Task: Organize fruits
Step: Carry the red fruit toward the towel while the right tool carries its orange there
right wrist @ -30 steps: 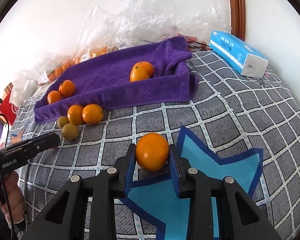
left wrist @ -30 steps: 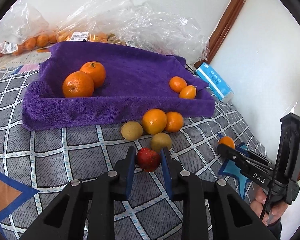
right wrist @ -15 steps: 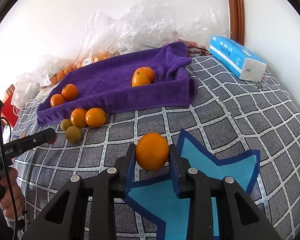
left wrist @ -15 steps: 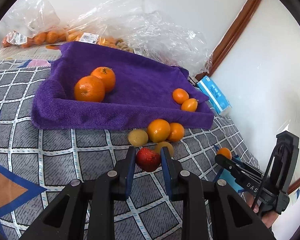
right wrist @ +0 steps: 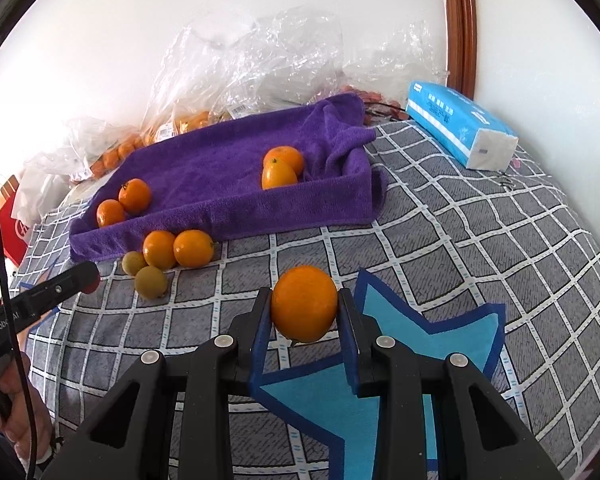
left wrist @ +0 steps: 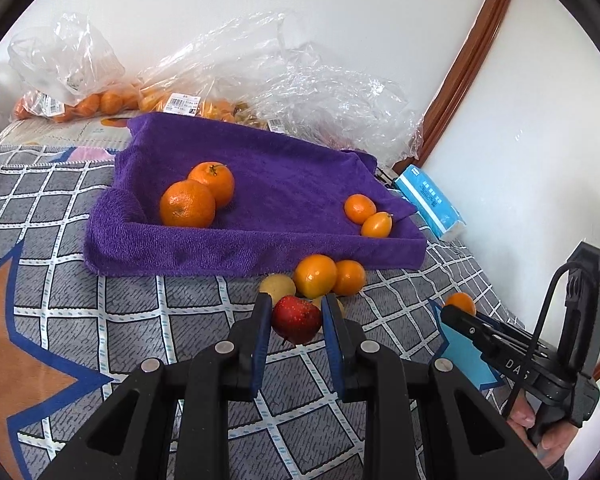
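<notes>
left gripper [left wrist: 296, 316]: clamped on a red fruit [left wrist: 296, 319], held above the checked bedspread [left wrist: 140, 300], near its front.
right gripper [right wrist: 305, 306]: clamped on an orange [right wrist: 304, 303], over the blue star patch [right wrist: 416, 332] on the bedspread.
loose fruit: two oranges [right wrist: 178, 249] and two yellow-green fruits [right wrist: 144, 272] lie on the bedspread, touching one another, right against the tray's near wall.
purple towel-lined tray [left wrist: 256, 248]: sits further back, mid-bedspread. Holds four oranges: two big ones [left wrist: 196, 196] touching in its near left corner, two small ones [left wrist: 366, 214] touching in its near right corner.
tissue pack [right wrist: 460, 130]: blue, right of the tray, by the wall.
plastic bags [left wrist: 100, 96]: behind the tray along the far edge, with more oranges inside.
</notes>
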A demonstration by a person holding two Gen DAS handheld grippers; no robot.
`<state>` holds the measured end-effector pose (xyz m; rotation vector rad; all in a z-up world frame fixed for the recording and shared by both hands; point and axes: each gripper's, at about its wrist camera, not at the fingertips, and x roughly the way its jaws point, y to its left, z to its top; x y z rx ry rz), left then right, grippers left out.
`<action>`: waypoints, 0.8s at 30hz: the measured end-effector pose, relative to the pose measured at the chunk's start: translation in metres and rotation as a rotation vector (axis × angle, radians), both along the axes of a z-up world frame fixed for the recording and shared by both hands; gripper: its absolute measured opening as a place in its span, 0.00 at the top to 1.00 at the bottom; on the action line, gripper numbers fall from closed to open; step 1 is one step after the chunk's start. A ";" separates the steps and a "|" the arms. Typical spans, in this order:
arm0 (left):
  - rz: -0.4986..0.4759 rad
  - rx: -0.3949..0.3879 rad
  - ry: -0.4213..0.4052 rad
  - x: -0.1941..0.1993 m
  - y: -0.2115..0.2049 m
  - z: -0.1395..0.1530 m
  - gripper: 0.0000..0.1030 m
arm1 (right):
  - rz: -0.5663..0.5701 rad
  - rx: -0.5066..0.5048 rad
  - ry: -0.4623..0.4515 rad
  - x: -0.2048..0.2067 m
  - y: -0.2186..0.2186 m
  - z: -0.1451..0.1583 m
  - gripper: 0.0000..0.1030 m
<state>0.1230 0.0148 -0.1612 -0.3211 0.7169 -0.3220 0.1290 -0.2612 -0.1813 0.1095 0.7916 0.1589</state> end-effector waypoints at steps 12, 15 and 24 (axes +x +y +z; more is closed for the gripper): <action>0.030 0.004 -0.010 0.000 0.004 0.003 0.77 | -0.006 -0.012 -0.049 -0.006 0.008 0.024 0.69; 0.038 0.004 -0.008 0.000 0.005 0.003 0.77 | -0.013 -0.009 -0.047 -0.005 0.009 0.025 0.69; 0.043 0.001 -0.006 0.001 0.006 0.003 0.77 | -0.041 0.010 -0.043 -0.002 0.004 0.023 0.69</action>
